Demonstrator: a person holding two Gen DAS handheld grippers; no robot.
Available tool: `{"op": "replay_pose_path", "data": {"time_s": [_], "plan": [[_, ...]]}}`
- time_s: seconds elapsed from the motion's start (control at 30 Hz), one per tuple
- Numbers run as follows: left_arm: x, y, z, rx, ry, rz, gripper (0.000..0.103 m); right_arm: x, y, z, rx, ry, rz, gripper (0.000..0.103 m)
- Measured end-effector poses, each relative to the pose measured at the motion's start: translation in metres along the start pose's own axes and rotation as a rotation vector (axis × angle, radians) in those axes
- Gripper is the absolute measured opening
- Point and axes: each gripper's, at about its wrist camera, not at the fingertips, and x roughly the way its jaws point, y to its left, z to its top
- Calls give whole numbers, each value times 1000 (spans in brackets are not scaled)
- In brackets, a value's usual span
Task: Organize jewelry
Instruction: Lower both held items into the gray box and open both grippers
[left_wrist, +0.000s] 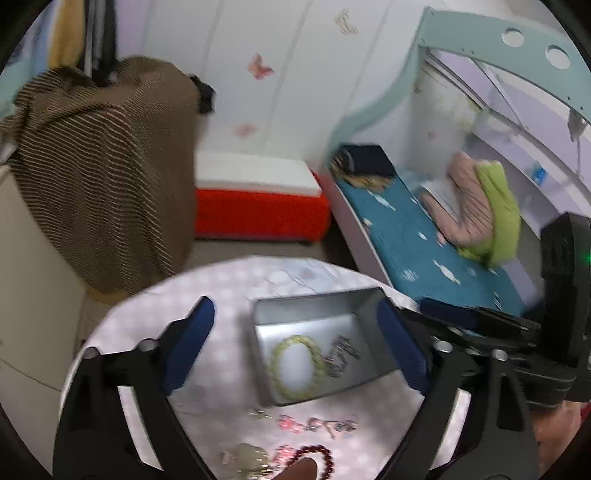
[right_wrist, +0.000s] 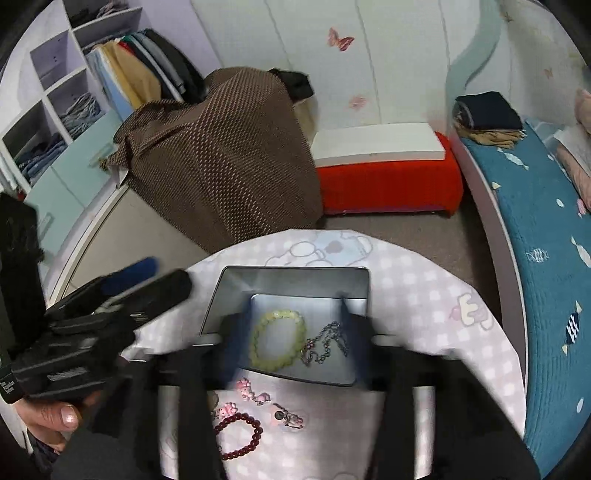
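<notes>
Dark red bead bracelet nearest on round pink checked tablecloth, left gripper jaws spread, right gripper blurred but seemingly spread, pale green bead bracelet and silver chain inside open grey metal tin.

A bracelet and chain lie inside the tin; another bracelet lies before it.

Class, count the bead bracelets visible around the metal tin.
2. A pale green bead bracelet lies inside the metal tin; a dark red bead bracelet lies on the tablecloth in front. Grippers could hide others.
</notes>
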Motion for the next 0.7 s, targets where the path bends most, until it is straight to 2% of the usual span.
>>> {"op": "replay_pose_path", "data": {"time_s": [0.03, 0.07, 0.1, 0.17, 0.43, 0.7], "plan": [[-5, 2, -1, -6, -10, 0, 93, -3, -1, -1, 9, -18, -19, 81], [-11, 5, -2, -14, -23, 9, 95, -8, -3, -3, 17, -36, -31, 93], [-17, 7, -3, -17, -34, 32, 96, -12, -5, -5, 28, -51, -25, 96], [-29, 10, -6, -16, -63, 81, 96, -18, -8, -9, 41, -69, -28, 96], [-88, 6, -25, -1, -188, 174, 97, -52, 6, -23, 22, -175, -95, 96], [-129, -1, -44, 41, -238, 263, 97, -87, 32, -40, -24, -254, -123, 96]]}}
